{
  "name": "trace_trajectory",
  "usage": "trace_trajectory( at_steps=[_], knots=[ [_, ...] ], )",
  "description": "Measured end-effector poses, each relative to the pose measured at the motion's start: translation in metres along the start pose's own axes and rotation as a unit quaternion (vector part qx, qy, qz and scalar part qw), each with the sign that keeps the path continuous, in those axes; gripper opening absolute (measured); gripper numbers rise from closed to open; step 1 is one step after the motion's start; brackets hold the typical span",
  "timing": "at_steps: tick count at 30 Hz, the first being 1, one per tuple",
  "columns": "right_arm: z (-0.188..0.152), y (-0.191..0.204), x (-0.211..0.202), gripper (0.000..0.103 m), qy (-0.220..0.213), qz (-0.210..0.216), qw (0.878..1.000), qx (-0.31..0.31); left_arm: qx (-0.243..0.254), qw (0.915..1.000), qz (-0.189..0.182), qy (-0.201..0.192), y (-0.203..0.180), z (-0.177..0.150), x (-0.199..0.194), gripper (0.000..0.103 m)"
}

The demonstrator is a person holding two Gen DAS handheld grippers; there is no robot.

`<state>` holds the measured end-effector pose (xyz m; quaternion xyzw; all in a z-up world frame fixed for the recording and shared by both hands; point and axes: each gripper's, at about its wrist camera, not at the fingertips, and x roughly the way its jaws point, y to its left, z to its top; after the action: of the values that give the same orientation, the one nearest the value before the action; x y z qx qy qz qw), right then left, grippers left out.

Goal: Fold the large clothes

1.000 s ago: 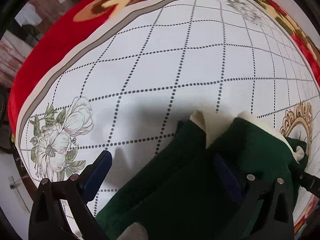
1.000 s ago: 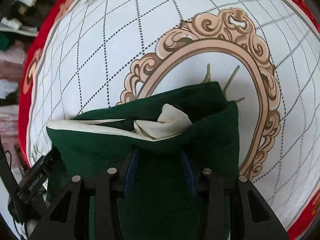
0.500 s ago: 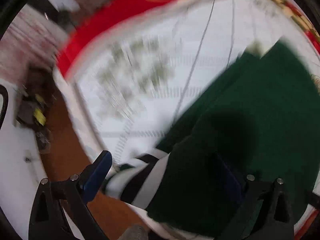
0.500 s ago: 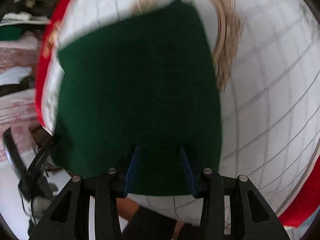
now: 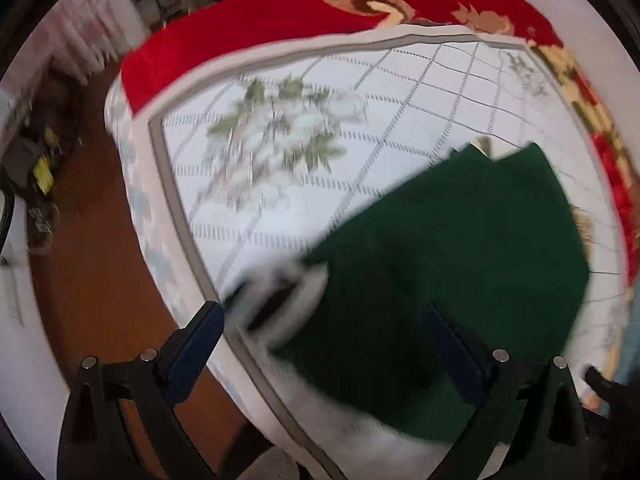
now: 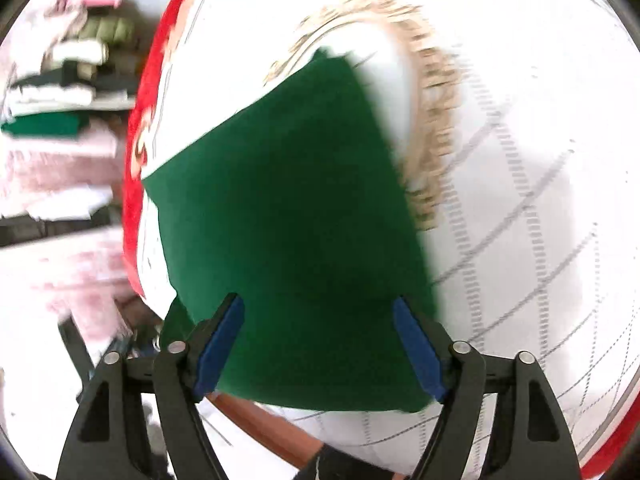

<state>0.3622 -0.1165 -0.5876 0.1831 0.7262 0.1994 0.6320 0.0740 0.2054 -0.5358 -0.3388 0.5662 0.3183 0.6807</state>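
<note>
A dark green garment (image 5: 452, 264), folded into a block, lies on the white patterned bedspread (image 5: 280, 152). A black-and-white striped part (image 5: 280, 304) shows at its near left edge. My left gripper (image 5: 328, 344) is open above the garment's near edge, its fingers apart and holding nothing. In the right wrist view the same green garment (image 6: 288, 216) fills the middle. My right gripper (image 6: 320, 348) is open, with its blue pads either side of the garment's near end and not pinching it. Both views are blurred by motion.
The bed has a red border (image 5: 256, 20) and a gold frame print (image 6: 436, 112). Brown floor (image 5: 88, 248) lies left of the bed edge. A stack of folded clothes (image 6: 52, 100) stands at the far left in the right wrist view.
Both grippers have pulled back and risen from the garment. The right gripper's jaws have opened and let go of the green cloth. The cream lining no longer shows; the garment lies flat.
</note>
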Motion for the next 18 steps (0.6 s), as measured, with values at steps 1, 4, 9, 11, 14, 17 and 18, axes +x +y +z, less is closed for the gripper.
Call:
trace_trajectory(
  at_steps=[1, 4, 9, 11, 14, 17, 18],
  knots=[
    [0.001, -0.012, 0.001, 0.083, -0.001, 0.007, 1.0, 0.006, -0.01, 0.9998, -0.014, 0.009, 0.001, -0.011, 0.0, 0.103],
    [0.008, -0.056, 0.041, 0.083, 0.051, 0.071, 0.996, 0.034, -0.028, 0.9984, -0.034, 0.036, -0.004, -0.035, 0.012, 0.103],
    [0.015, -0.054, 0.109, 0.083, 0.099, 0.19, 0.977, 0.016, -0.046, 0.9952, -0.06, 0.062, -0.009, -0.054, 0.039, 0.102],
    [0.017, -0.045, 0.116, 0.082, 0.098, 0.207, 0.973, 0.017, -0.053, 0.9944, -0.077, 0.05, -0.01, -0.053, 0.042, 0.102],
    [0.016, -0.039, 0.123, 0.051, 0.089, 0.237, 0.966, 0.044, -0.07, 0.9918, -0.102, 0.033, -0.01, -0.044, 0.047, 0.102],
    [0.009, -0.036, 0.119, 0.04, 0.091, 0.293, 0.945, 0.108, -0.089, 0.9852, -0.145, 0.02, -0.012, -0.037, 0.051, 0.102],
    [0.006, -0.032, 0.118, 0.039, 0.094, 0.301, 0.942, 0.119, -0.096, 0.9809, -0.168, 0.015, -0.014, -0.033, 0.055, 0.102]
  ],
)
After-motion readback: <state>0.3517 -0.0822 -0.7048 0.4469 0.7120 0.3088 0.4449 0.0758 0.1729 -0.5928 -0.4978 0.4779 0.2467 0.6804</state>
